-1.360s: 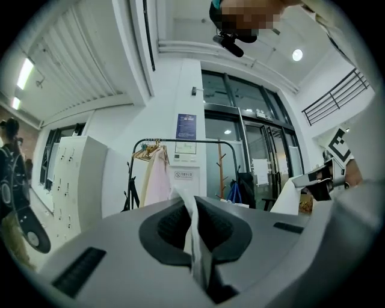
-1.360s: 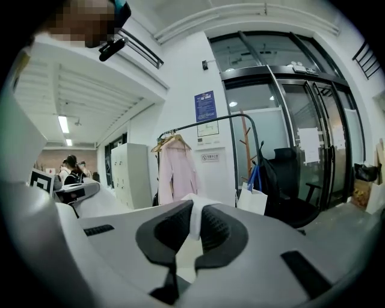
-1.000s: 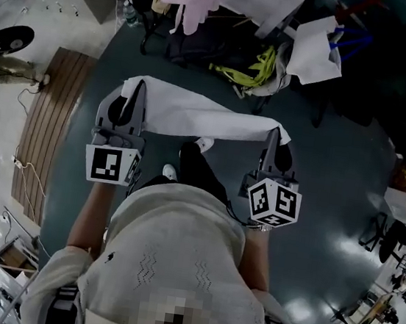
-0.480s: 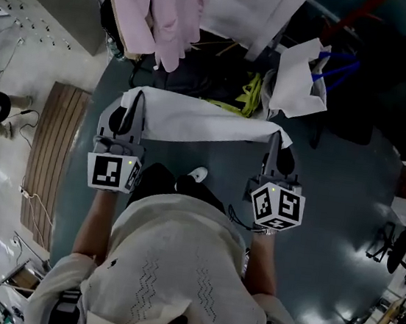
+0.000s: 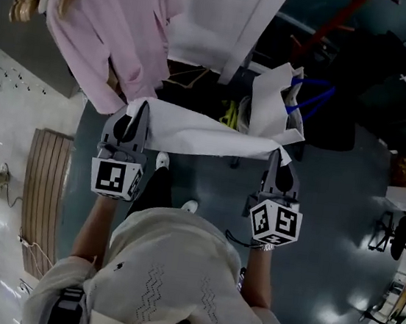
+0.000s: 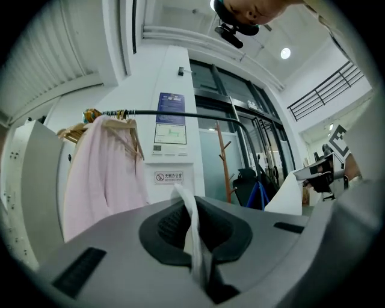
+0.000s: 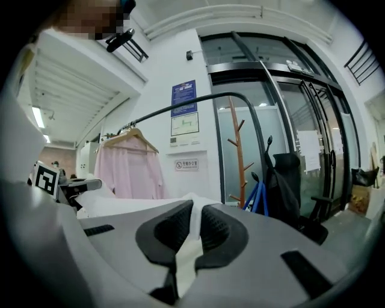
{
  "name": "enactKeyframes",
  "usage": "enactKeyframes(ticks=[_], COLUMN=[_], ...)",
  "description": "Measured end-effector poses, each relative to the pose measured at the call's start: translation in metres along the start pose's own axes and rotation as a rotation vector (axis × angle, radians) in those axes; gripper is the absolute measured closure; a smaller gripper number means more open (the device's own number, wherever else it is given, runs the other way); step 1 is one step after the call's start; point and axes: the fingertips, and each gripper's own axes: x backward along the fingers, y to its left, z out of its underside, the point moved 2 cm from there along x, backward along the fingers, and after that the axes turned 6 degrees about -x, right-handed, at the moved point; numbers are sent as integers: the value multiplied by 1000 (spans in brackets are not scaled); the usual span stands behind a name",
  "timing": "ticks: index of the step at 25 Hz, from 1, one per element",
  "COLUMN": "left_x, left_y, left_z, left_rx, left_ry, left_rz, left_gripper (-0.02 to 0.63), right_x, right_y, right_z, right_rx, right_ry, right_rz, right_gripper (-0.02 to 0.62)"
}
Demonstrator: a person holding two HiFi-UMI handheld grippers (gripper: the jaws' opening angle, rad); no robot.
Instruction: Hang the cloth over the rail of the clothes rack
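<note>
We hold the white cloth [image 5: 199,131] stretched between our two tools, in the middle of the frame. Our left tool [image 5: 137,108] pinches one end tight, and our right tool [image 5: 273,156] pinches the other. The black rail [image 7: 180,106] crosses the upper middle of the right gripper view, with a pink shirt [image 5: 108,34] hanging on it.

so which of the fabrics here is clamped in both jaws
The white cloth stretched between the left gripper and right gripper; the pink shirt hangs from the rail and the white bag sits beyond, ungripped.
</note>
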Motion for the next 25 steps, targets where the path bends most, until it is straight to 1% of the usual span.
enactKeyframes(ticks=[3, 8, 10, 12, 13, 15, 18, 21, 25], left_x=[-46, -117, -135, -146, -150, -155, -162, -169, -174], left_y=[26, 66, 81, 98, 106, 116, 127, 141, 162], left_z=[0, -24, -38, -55, -67, -98, -158, -221, -295], left_rx=[28, 8, 19, 41, 51, 47, 6, -43, -140], left_ry=[6, -56, -81, -121, -147, -210, -328, -448, -554], left_rz=[44, 113, 132, 136, 136, 141, 155, 153, 104], left_gripper=[589, 588, 588, 588, 589, 588, 588, 588, 588], right_x=[-34, -86, -97, -103, -104, -106, -112, -117, -122], right_y=[5, 15, 21, 31, 35, 43, 53, 62, 79], right_z=[-18, -55, -70, -92, -106, -141, -209, -279, -356], right_rx=[20, 8, -11, -8, 10, 83, 193, 230, 293], right_ry=[-9, -88, -136, -205, -241, -301, -392, -504, -608], right_rz=[39, 86, 68, 17, -7, -29, -33, -68, -134], right_gripper=[571, 571, 569, 569, 571, 569, 569, 571, 569])
